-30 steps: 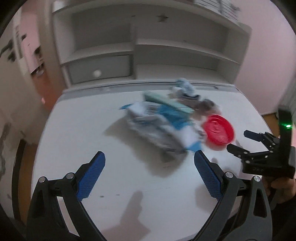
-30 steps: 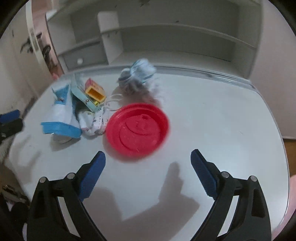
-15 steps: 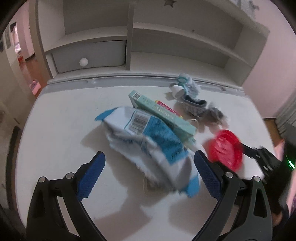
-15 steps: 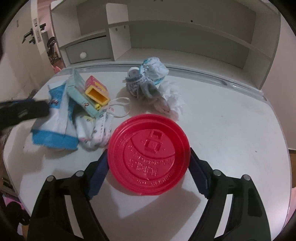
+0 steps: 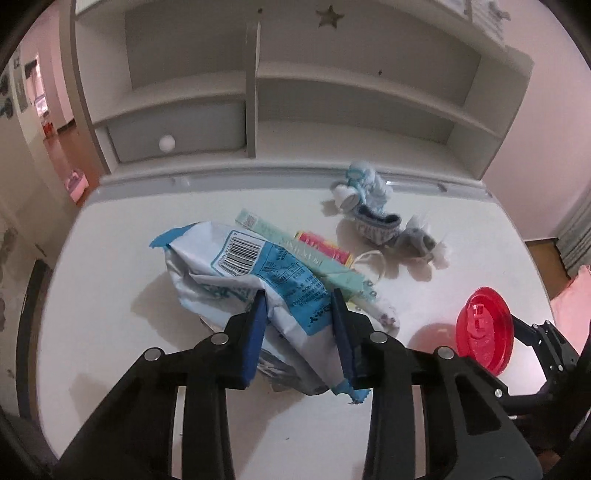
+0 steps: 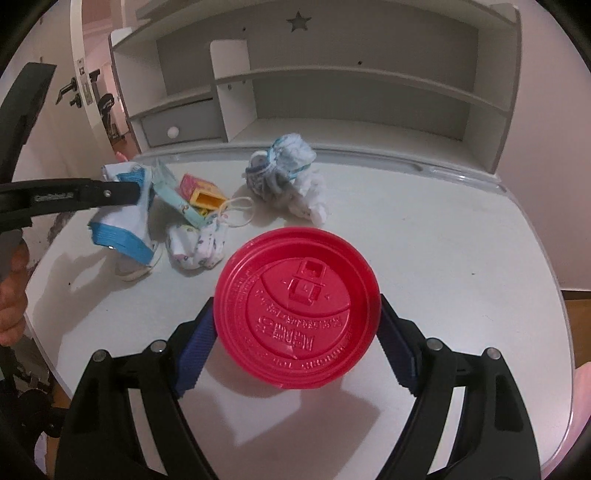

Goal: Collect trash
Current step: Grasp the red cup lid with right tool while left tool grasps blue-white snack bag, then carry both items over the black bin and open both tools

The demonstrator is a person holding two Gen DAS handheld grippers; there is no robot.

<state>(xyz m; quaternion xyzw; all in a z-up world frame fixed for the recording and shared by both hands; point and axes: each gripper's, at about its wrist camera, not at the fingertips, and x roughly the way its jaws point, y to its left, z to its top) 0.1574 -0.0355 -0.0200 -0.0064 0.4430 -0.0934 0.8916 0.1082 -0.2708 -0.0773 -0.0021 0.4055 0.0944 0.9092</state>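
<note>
My left gripper (image 5: 297, 325), wide a second ago, is closing on the wrapper (image 5: 255, 284) between its pads; my right gripper (image 6: 297, 332) now pinches the red lid (image 6: 297, 314) off the table (image 6: 443, 258). Both items secured for disposal.

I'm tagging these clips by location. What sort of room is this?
Probably a child's bedroom or study corner: a white desk with a built-in shelf hutch bearing star cut-outs, pink walls, and small patterned socks among the litter.
</note>
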